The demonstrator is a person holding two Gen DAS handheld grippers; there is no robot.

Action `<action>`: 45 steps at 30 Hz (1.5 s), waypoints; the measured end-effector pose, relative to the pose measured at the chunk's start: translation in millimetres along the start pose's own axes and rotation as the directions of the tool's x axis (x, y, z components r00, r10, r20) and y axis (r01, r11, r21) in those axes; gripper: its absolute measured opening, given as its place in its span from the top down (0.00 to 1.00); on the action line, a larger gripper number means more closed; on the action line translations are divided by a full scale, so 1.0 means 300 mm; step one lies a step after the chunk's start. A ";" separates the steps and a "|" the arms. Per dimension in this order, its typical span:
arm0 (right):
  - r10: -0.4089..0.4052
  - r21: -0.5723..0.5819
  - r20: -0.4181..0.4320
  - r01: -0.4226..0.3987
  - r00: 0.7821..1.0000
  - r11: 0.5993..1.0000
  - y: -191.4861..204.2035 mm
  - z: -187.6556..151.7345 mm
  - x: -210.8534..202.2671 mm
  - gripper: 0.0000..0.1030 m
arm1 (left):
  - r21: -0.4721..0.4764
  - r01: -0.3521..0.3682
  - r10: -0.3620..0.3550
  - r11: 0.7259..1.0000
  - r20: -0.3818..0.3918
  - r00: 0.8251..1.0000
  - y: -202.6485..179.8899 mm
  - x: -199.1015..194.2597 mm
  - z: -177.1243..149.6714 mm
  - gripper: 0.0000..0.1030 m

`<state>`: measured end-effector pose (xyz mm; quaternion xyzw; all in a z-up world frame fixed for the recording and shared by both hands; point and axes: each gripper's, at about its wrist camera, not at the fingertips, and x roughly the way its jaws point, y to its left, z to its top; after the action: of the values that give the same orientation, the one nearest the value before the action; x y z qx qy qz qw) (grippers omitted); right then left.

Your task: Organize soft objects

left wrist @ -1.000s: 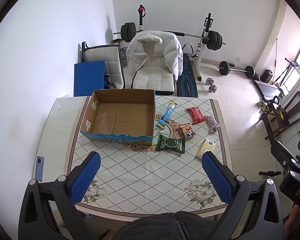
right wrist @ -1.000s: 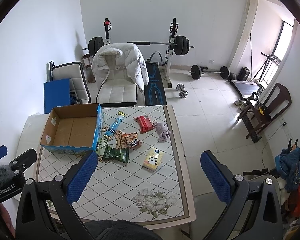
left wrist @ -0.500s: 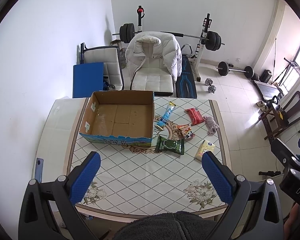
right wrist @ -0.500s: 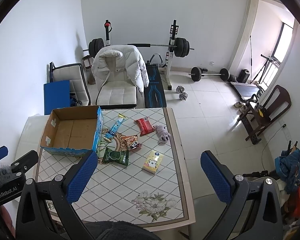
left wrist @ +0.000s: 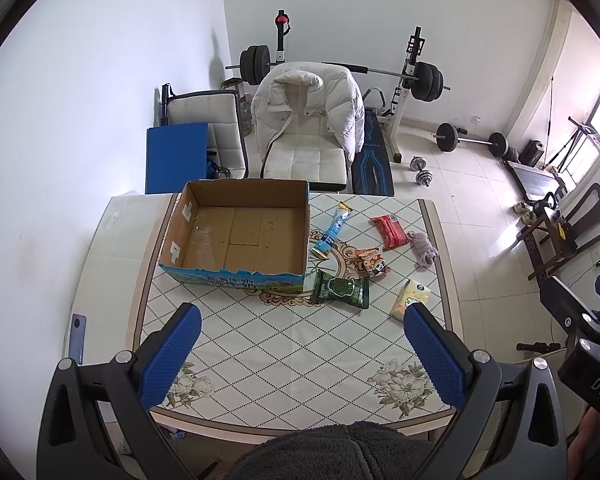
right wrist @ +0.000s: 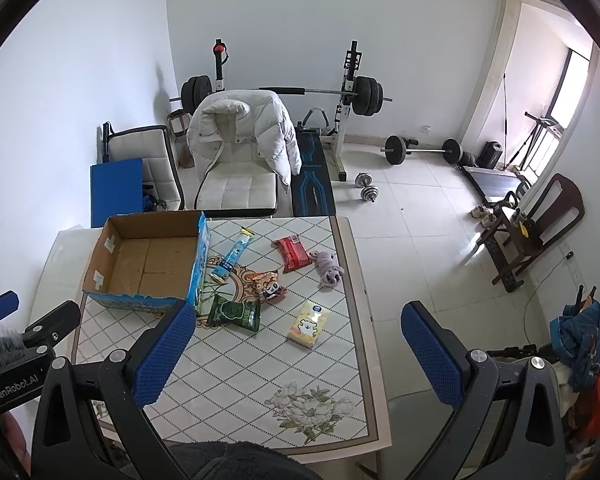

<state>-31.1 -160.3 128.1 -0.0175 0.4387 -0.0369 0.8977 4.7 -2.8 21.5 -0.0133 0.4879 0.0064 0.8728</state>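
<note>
An empty cardboard box (left wrist: 236, 236) (right wrist: 148, 262) stands on the far left of the patterned table (left wrist: 284, 344). Right of it lie a blue tube pack (left wrist: 332, 232), a red pack (left wrist: 390, 232), a purple soft cloth (left wrist: 424, 250) (right wrist: 329, 266), a panda snack bag (left wrist: 374, 262), a green pack (left wrist: 342, 290) (right wrist: 236, 312) and a yellow tissue pack (left wrist: 412, 300) (right wrist: 309, 324). My left gripper (left wrist: 300, 356) is open and empty, high above the table's near edge. My right gripper (right wrist: 296, 358) is open and empty, above the table's near right corner.
A phone (left wrist: 77, 338) lies on the white surface left of the table. Behind the table stand a white chair with a puffer jacket (left wrist: 308, 120), a second chair, a blue board (left wrist: 176, 156) and a weight bench. A wooden chair (right wrist: 536, 232) stands at right.
Both grippers have drifted slightly; the table and objects sit a little lower and nearer in both views. Nothing on the table has moved.
</note>
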 end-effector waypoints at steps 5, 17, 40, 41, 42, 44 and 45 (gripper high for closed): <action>0.003 -0.001 -0.002 -0.003 1.000 1.000 0.005 -0.001 0.000 0.00 | 0.000 0.001 -0.001 1.000 -0.003 1.000 0.007 0.006 -0.002 0.00; 0.004 0.001 -0.006 -0.004 1.000 1.000 0.008 -0.004 0.004 0.00 | -0.004 0.007 -0.007 1.000 -0.007 1.000 0.019 0.017 -0.016 0.00; 0.101 0.234 -0.544 0.035 0.833 0.972 -0.175 -0.155 1.190 0.00 | -0.179 0.037 -0.124 0.983 -0.505 0.854 -0.105 0.957 0.022 0.00; 0.110 0.244 -0.567 0.039 0.816 0.969 -0.184 -0.177 1.263 0.00 | -0.221 0.035 -0.151 0.975 -0.533 0.833 -0.114 1.015 0.014 0.00; 0.124 0.257 -0.582 0.037 0.804 0.966 -0.191 -0.194 1.320 0.01 | -0.261 0.026 -0.173 0.965 -0.557 0.812 -0.123 1.072 0.005 0.00; 0.127 0.262 -0.614 0.049 0.779 0.964 -0.200 -0.226 1.422 0.04 | -0.340 0.006 -0.224 0.940 -0.606 0.763 -0.134 1.180 -0.016 0.00; 0.147 0.273 -0.629 0.040 0.764 0.961 -0.200 -0.238 1.466 0.08 | -0.389 -0.004 -0.260 0.921 -0.622 0.738 -0.136 1.231 -0.028 0.00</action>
<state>178.8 -255.8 -257.7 0.1314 0.7106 -0.0744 0.6872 192.1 -44.4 -296.7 -0.2108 0.7534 0.0308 0.6221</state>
